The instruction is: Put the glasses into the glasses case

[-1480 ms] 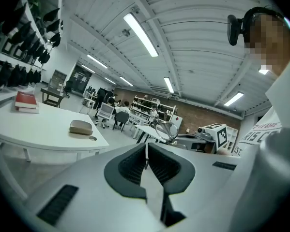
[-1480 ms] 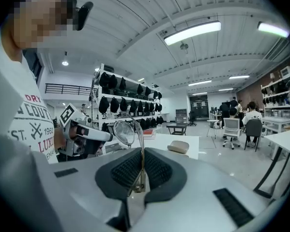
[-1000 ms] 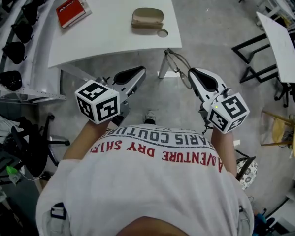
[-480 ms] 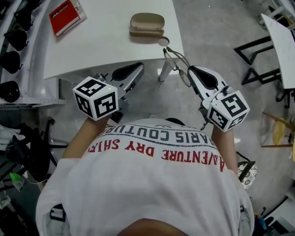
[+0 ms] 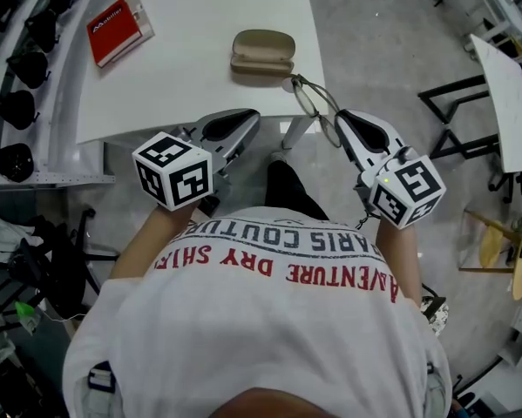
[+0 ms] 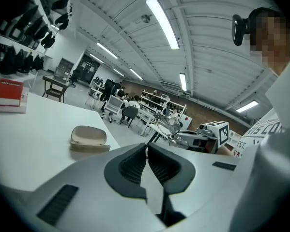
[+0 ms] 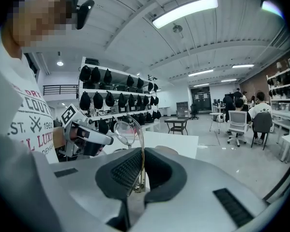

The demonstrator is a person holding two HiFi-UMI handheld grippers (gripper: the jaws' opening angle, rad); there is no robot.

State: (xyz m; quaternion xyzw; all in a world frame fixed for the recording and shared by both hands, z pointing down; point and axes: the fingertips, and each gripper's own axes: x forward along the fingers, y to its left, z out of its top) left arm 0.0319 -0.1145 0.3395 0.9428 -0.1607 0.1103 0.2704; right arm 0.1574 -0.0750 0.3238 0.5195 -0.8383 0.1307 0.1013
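Observation:
A closed beige glasses case (image 5: 262, 52) lies on the white table (image 5: 182, 77) near its right edge; it also shows in the left gripper view (image 6: 89, 137). My right gripper (image 5: 341, 116) is shut on one temple arm of thin wire-framed glasses (image 5: 311, 103), whose lenses hang just over the table's near right corner, a little short of the case. In the right gripper view the arm runs up between the pads (image 7: 130, 168) to a lens (image 7: 125, 132). My left gripper (image 5: 250, 116) sits at the table's near edge, jaws closed together with nothing between them (image 6: 146, 146).
A red book (image 5: 117, 20) lies at the table's far left. Shelves with black helmets (image 5: 21, 103) run along the left. Another white table (image 5: 509, 85) and a round stool (image 5: 491, 242) stand to the right. The person's shirt fills the lower view.
Both grippers have moved forward toward the table. The glasses have travelled with the right gripper from over the floor to the table's near right corner, closer to the case.

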